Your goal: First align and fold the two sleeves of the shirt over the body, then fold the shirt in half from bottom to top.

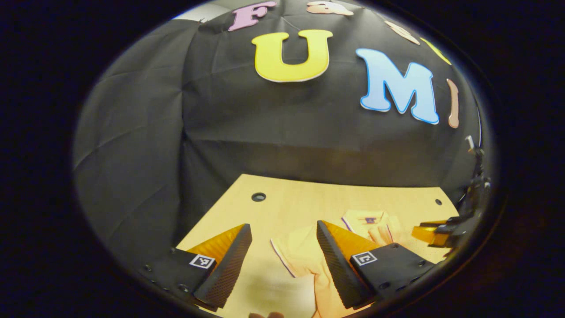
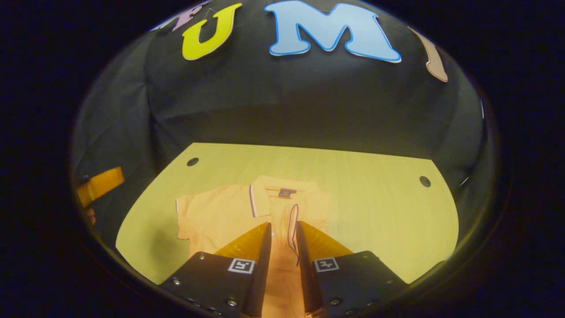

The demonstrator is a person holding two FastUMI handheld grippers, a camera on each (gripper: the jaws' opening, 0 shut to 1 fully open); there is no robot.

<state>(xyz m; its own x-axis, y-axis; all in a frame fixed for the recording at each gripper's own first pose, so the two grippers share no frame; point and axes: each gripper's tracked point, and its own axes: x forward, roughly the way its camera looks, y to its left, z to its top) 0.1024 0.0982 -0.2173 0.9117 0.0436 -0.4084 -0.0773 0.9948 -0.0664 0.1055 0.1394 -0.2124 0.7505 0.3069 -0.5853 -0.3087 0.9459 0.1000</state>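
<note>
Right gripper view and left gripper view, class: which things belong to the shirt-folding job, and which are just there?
Belongs to the job:
- orange short-sleeved polo shirt with striped collar
- left gripper, jaws wide apart
- right gripper, fingers narrowly apart over the shirt

Just there:
- pale wooden table
- round holes in the tabletop

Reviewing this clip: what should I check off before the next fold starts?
1. Shirt flat on the table: ok.
2. First sleeve folded over the body: ok, its trimmed edge lies along the middle.
3. Second sleeve folded: not ok, it lies spread out to the side.
4. Left tool open and over that sleeve: ok.
5. Right tool free of the cloth: cannot tell; jaws nearly closed over the folded edge.
</note>
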